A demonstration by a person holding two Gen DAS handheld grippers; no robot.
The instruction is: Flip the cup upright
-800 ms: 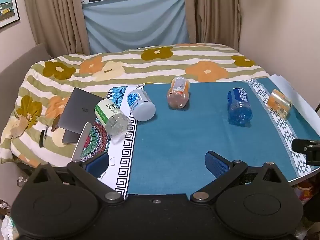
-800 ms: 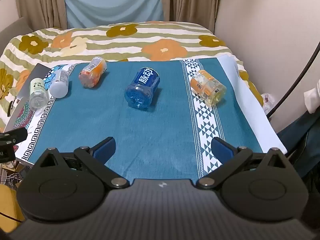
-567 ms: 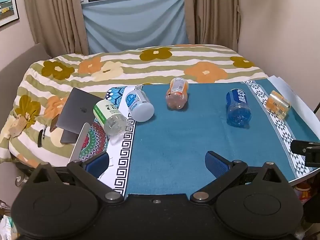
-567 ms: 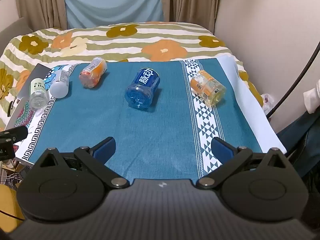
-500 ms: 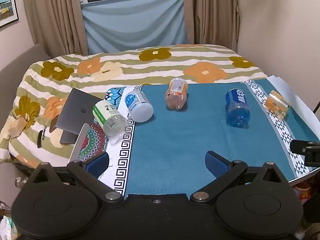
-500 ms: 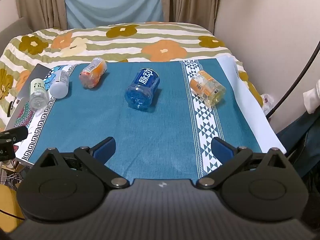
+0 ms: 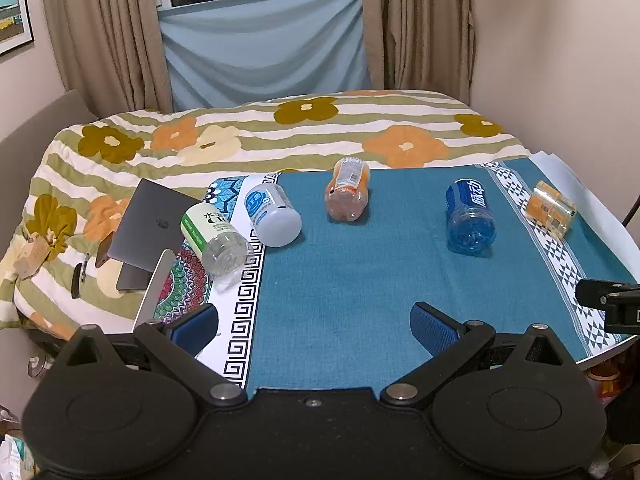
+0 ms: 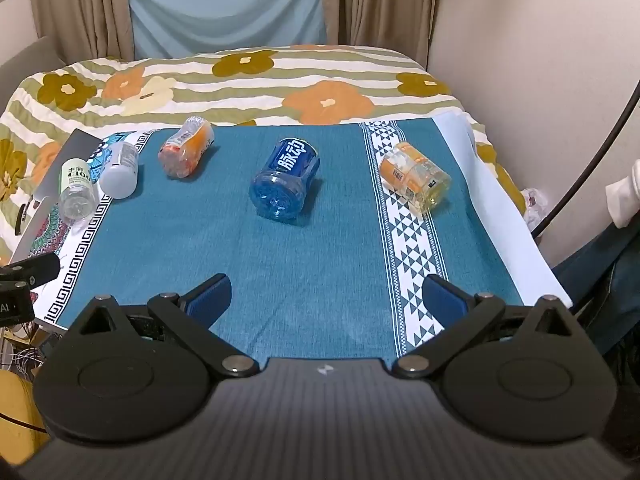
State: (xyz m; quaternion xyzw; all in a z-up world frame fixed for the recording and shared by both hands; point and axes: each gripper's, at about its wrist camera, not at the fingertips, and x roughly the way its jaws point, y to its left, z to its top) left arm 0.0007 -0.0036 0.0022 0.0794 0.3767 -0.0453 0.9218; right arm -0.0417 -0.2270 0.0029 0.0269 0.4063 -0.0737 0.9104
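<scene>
Several cut-bottle cups lie on their sides on the teal tablecloth. From left: a clear green-label cup, a white blue-label cup, an orange cup, a blue cup and a yellow-orange cup. The right wrist view shows them too: green-label cup, white cup, orange cup, blue cup, yellow-orange cup. My left gripper is open and empty above the table's near edge. My right gripper is open and empty, in front of the blue cup.
A grey laptop and a silver one lie at the table's left edge on a flowered bedspread. A patterned mat lies under the left cups. A wall and a black cable are on the right.
The left wrist view has shifted slightly, the cups sliding a little left and up in it. The right gripper has barely moved. Both stay open.
</scene>
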